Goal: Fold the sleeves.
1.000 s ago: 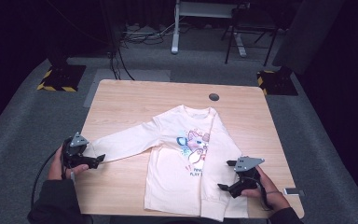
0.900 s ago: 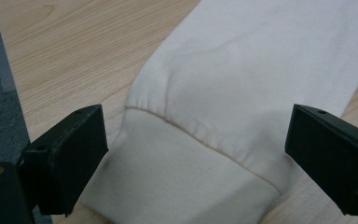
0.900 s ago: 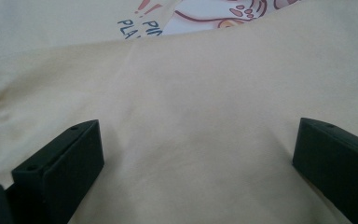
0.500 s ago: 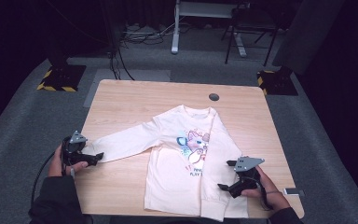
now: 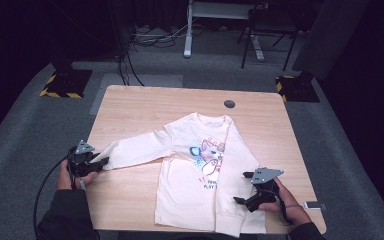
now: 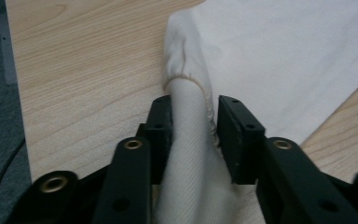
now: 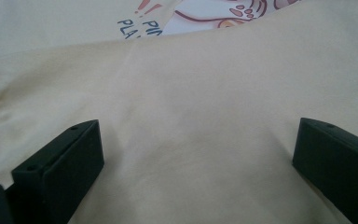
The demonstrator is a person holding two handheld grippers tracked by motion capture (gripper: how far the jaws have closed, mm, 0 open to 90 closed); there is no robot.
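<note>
My right gripper (image 5: 243, 188) sits at the near right of the table (image 5: 145, 105), jaws spread wide, released, over the folded-in right sleeve (image 5: 240, 165) of the cream sweatshirt (image 5: 190, 185); in the right gripper view cloth lies between the jaws, nothing pinched. My left gripper (image 5: 102, 161) is at the near left edge, clenched on the cuff (image 6: 186, 107) of the left sleeve (image 5: 135, 150); in the left gripper view the cuff bunches up between both jaws. The sweatshirt lies flat mid-table, hem near, collar far, cartoon print (image 5: 207, 152) up. Left sleeve stretches out leftward to my gripper. Farther off, a dark round grommet (image 5: 229, 104) sits in the tabletop.
</note>
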